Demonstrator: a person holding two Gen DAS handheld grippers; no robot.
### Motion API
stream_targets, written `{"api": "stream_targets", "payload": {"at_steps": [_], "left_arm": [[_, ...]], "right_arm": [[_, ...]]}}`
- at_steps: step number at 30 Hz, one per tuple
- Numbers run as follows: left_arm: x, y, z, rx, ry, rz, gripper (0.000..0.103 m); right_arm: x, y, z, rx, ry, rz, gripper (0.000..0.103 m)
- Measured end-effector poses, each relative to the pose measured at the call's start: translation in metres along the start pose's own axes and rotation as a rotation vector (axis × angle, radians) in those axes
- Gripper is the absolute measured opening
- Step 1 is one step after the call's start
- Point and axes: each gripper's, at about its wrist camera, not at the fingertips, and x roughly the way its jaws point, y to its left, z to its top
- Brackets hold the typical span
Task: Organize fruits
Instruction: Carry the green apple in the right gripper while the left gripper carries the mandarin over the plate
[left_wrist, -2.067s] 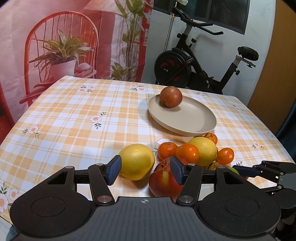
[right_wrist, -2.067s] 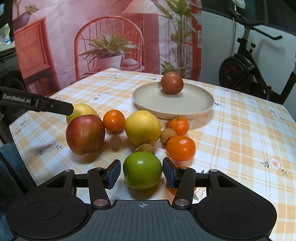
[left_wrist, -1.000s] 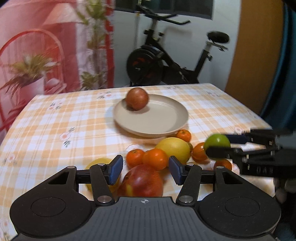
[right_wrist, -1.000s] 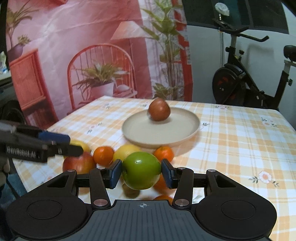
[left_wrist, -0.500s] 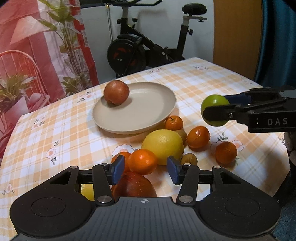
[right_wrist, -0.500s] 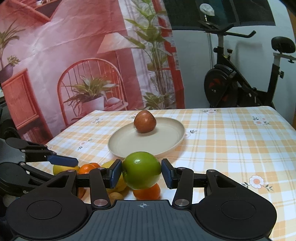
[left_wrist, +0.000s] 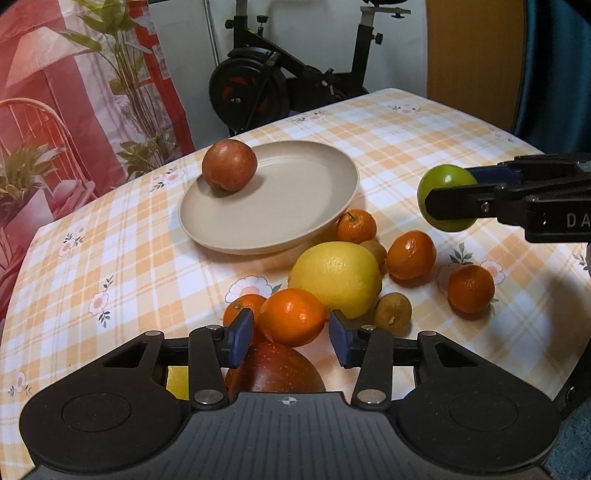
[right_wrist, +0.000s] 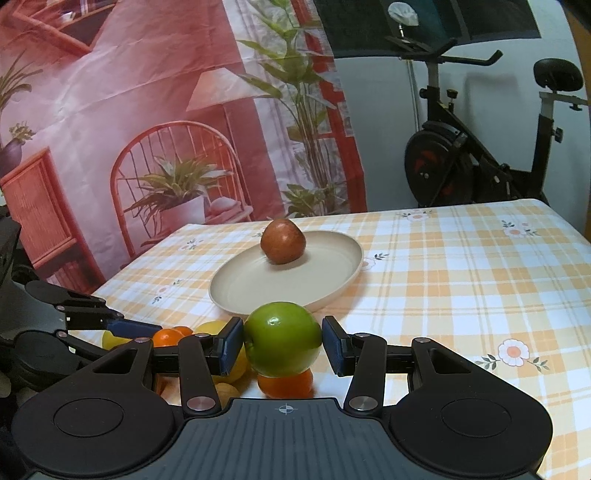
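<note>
Red apple (left_wrist: 275, 369) half hidden behind left gripper (left_wrist: 291, 334).

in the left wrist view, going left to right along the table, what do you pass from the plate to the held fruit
reddish apple on the plate → big yellow citrus → orange beside it → lone orange, with the green apple in the right gripper above

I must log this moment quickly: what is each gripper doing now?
Left gripper: open, jaws just closing around an orange.
Right gripper: shut on the green apple.
</note>
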Motion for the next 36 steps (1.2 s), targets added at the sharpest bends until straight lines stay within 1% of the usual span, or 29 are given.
{"api": "stream_targets", "payload": {"at_steps": [3,8,13,22,27,31,36], "left_arm": [[0.001,0.001,0.000,0.000,-0.002,0.001,0.042],[0.001,0.001,0.000,0.007,-0.007,-0.001,0.042],[-0.005,0.001,0.001,-0.012,-0.028,-0.013,0.042],[-0.029,0.008,0.011,-0.049,-0.121,-0.027,0.042],[-0.040,0.017,0.020,-0.085,-0.174,-0.014,0.042],[-0.043,0.027,0.031,-0.118,-0.206,-0.002,0.042],[-0.041,0.039,0.046,-0.146,-0.245,0.012,0.042]], "right_arm": [[0.000,-0.001,-0.001,0.003,-0.001,0.000,0.043],[0.000,-0.001,-0.001,0.003,-0.001,0.000,0.043],[-0.001,-0.001,-0.001,0.002,-0.003,-0.002,0.043],[-0.004,0.004,0.006,-0.006,-0.013,-0.007,0.043],[-0.004,0.006,0.019,-0.027,-0.025,-0.001,0.043],[0.002,0.007,0.038,-0.054,-0.022,0.006,0.043],[0.014,0.011,0.066,-0.118,-0.011,0.003,0.043]]}}
